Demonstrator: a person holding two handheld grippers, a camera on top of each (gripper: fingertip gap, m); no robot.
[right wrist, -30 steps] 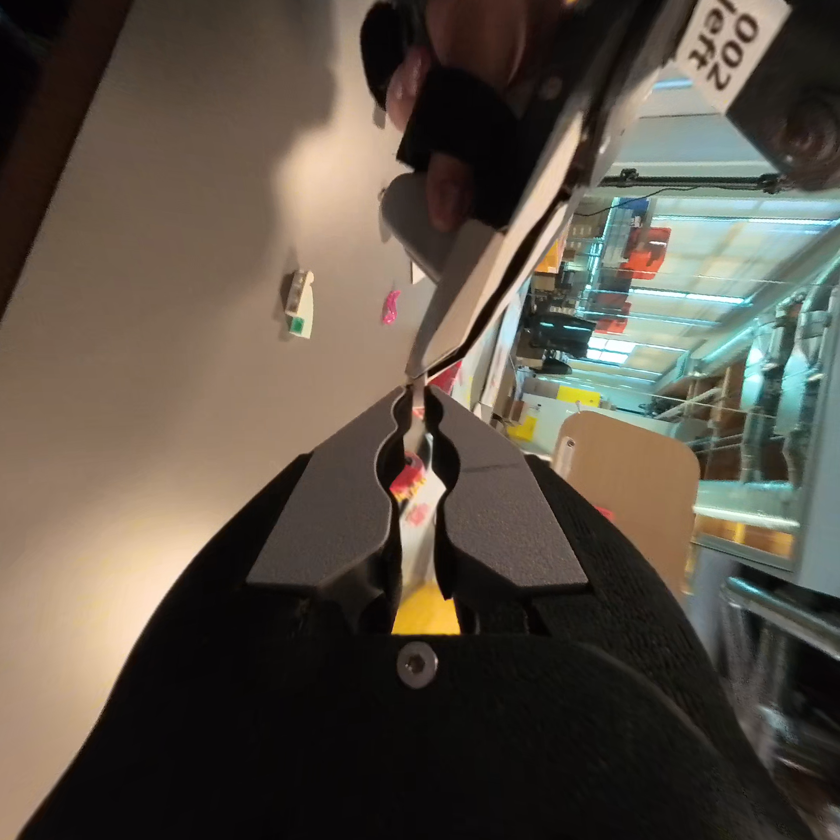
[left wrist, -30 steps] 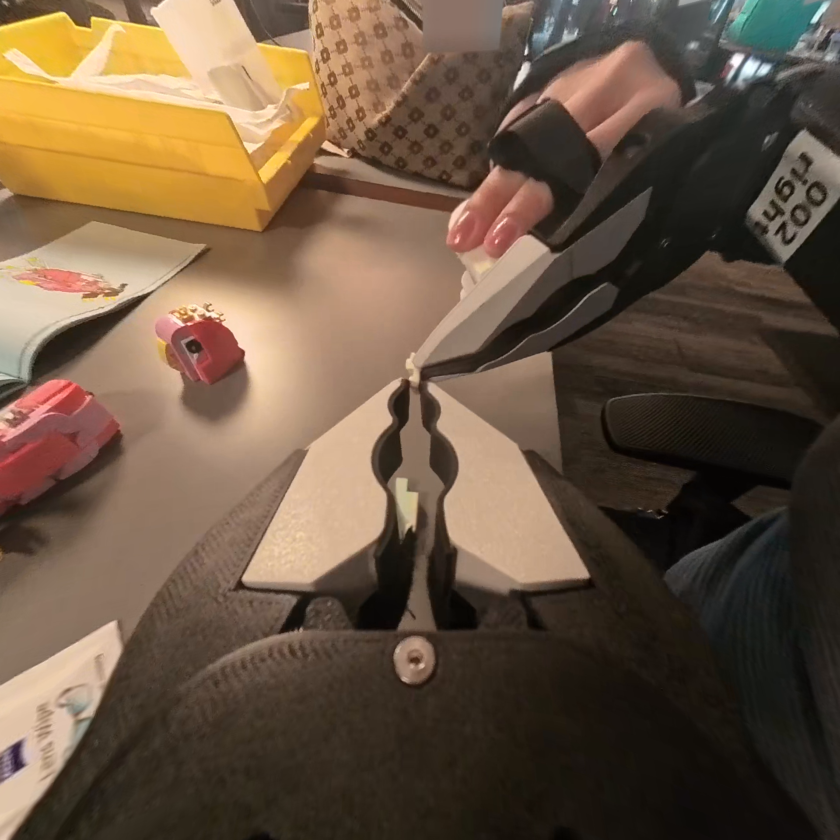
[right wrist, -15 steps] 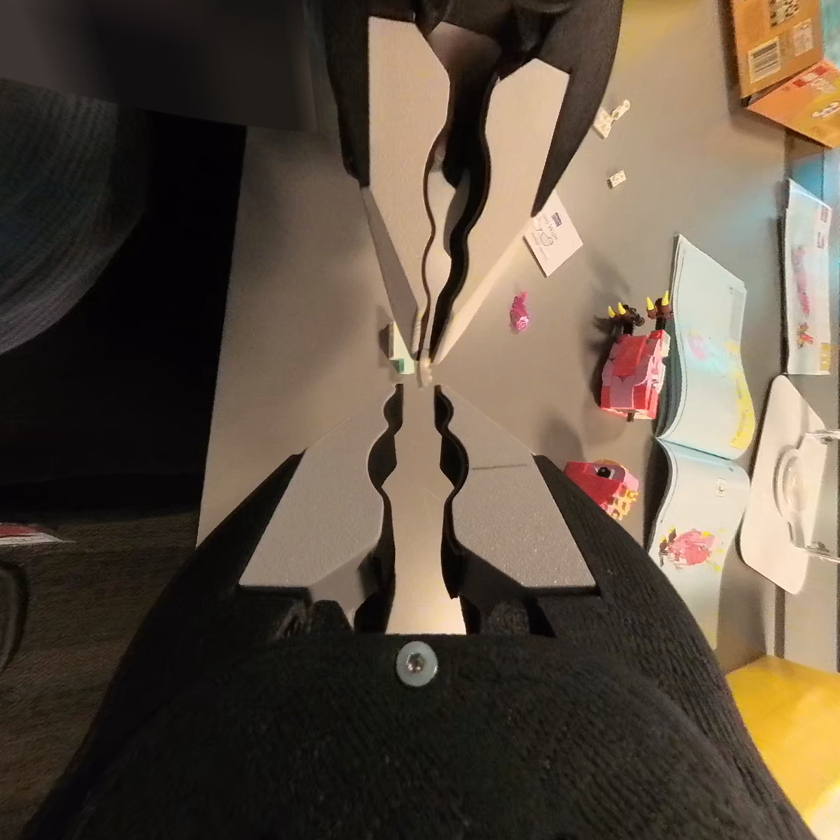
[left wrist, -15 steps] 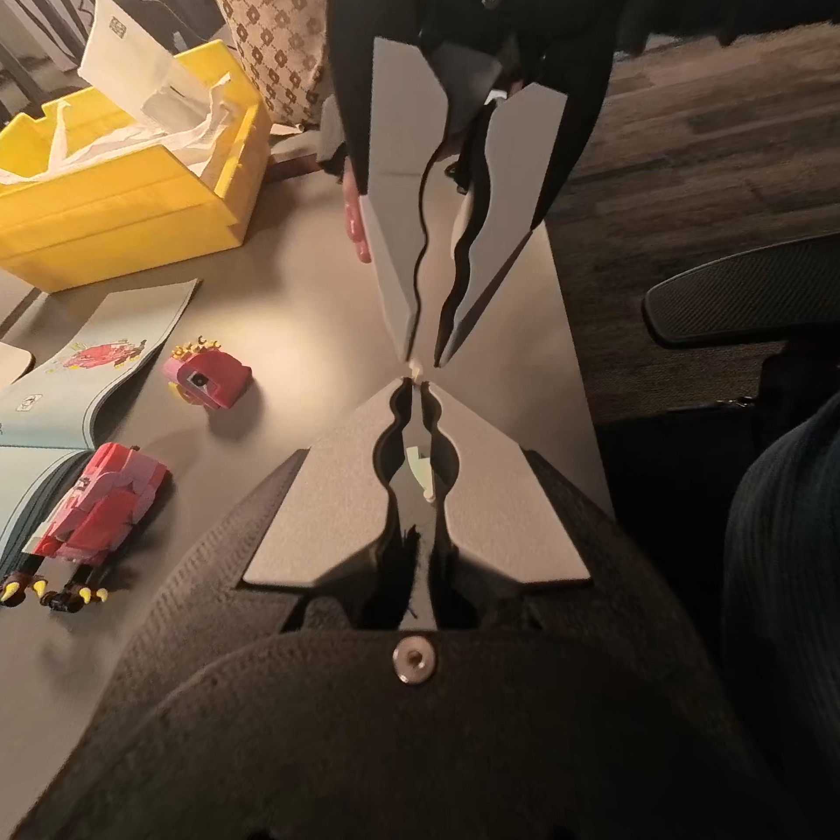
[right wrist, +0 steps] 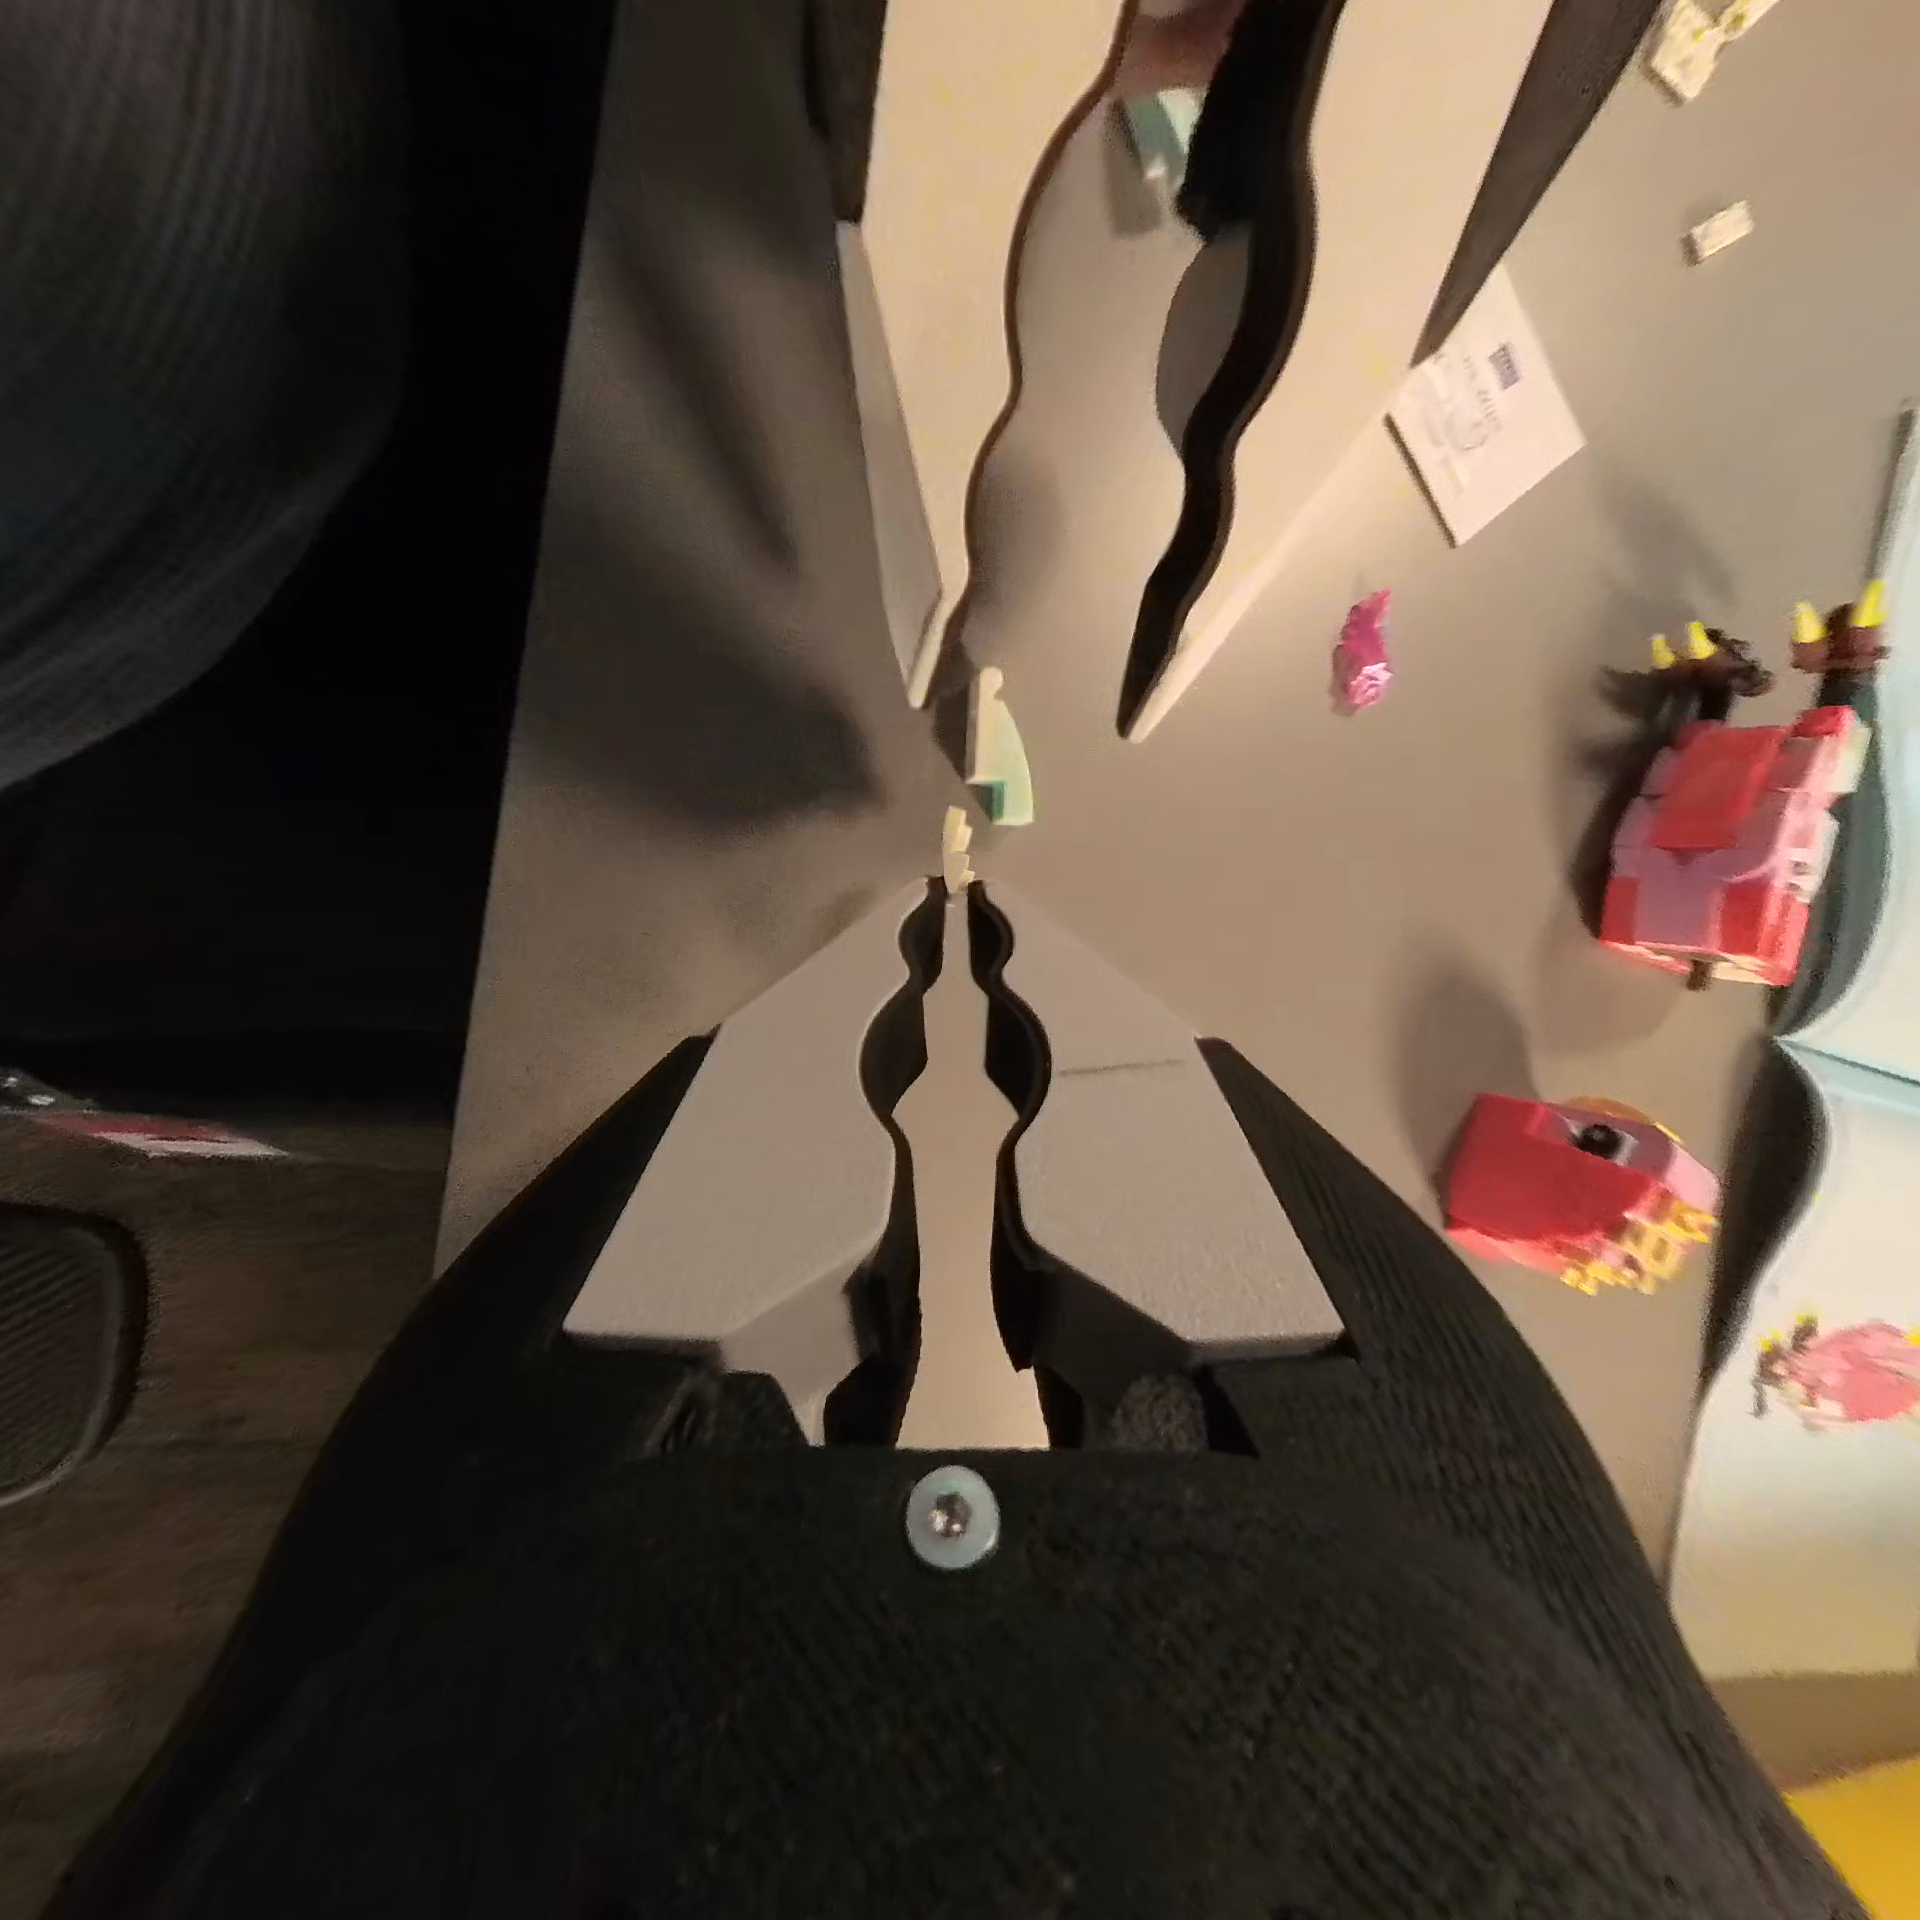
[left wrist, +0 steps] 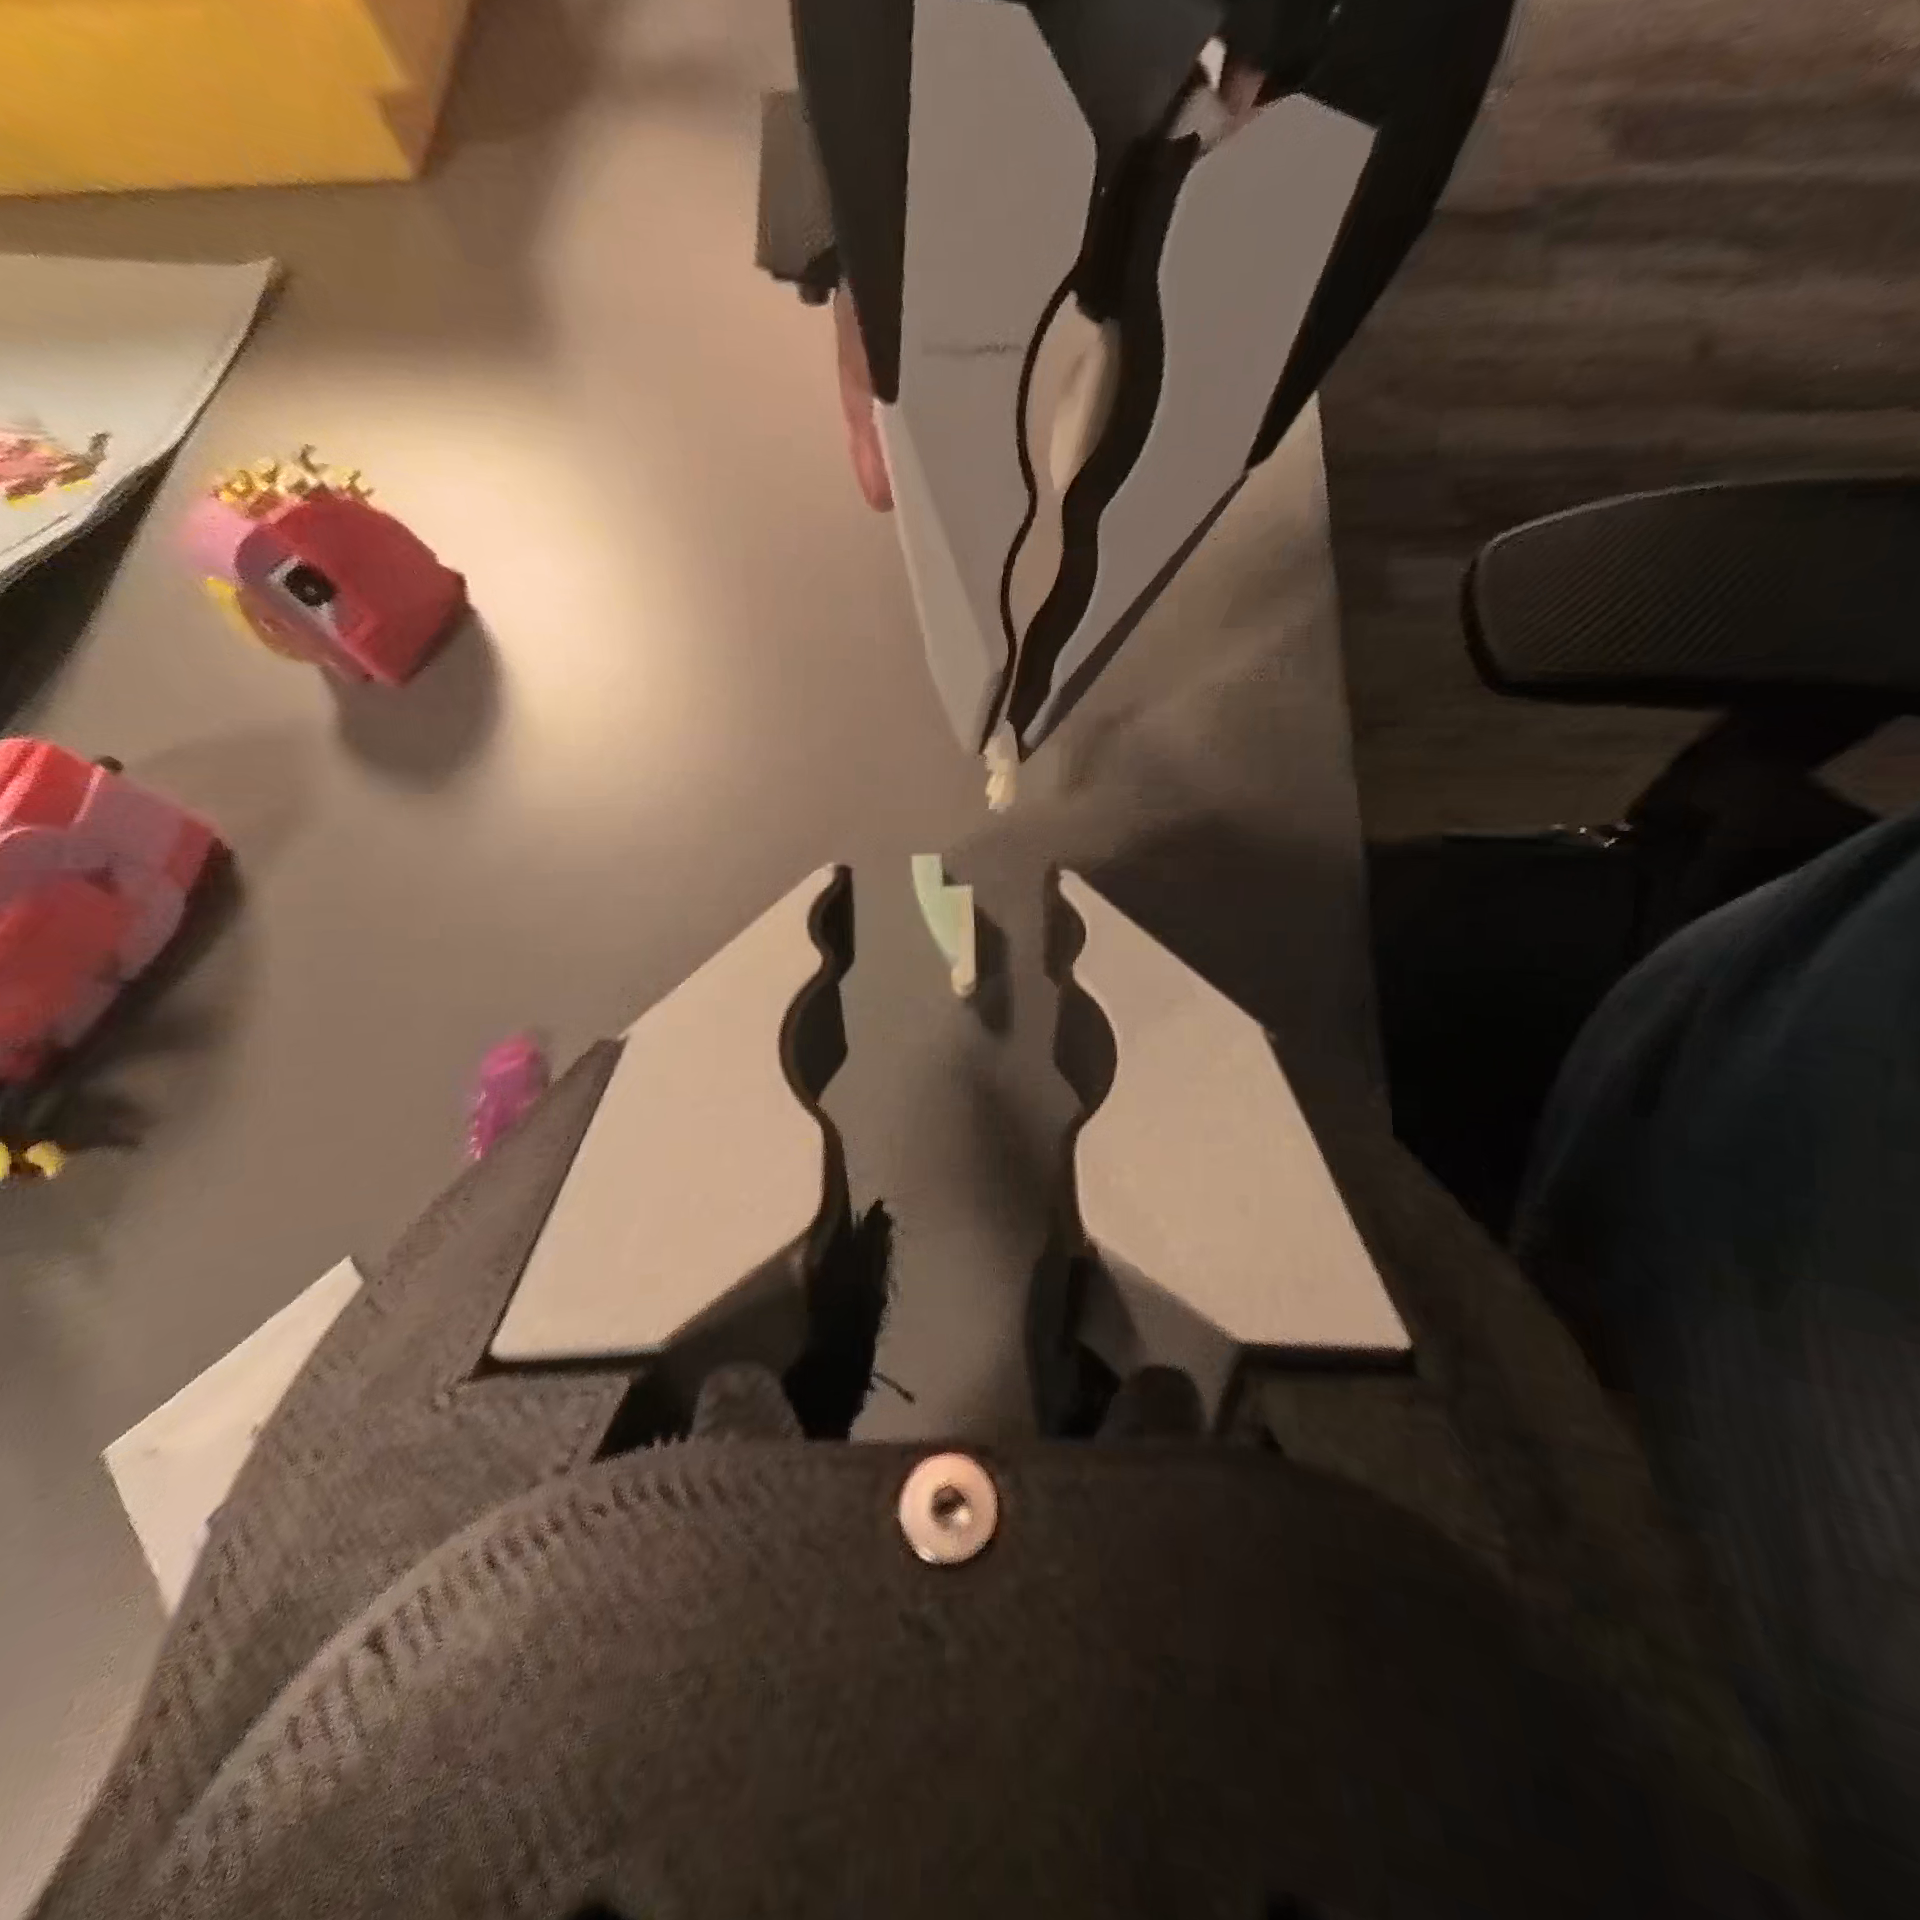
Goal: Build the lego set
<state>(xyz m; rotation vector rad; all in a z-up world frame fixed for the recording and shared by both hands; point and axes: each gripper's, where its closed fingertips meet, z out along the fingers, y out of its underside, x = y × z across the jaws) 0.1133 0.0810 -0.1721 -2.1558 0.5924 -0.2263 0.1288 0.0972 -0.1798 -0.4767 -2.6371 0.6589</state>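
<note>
Pinching a small cream toothed piece (right wrist: 957, 852) at its very tips, your right gripper (right wrist: 954, 891) sits at frame centre in its own view, jaws clenched on that piece. In the left wrist view the same piece (left wrist: 1002, 771) hangs from those tips just above centre. Your left gripper (left wrist: 948, 883) is released, fingers spread wide, with a pale green curved piece (left wrist: 943, 920) lying on the grey table (left wrist: 644, 436) between them, touching neither finger. In the right wrist view that green piece (right wrist: 1003, 758) lies just beyond the cream one. Left of centre in the left wrist view sit a red block (left wrist: 338, 582), a larger red and pink model (left wrist: 83, 894) at the left edge, and a small magenta piece (left wrist: 504, 1091). A yellow bin (left wrist: 208, 94) fills the upper left, and a white card (left wrist: 218, 1423) lies lower left.
</note>
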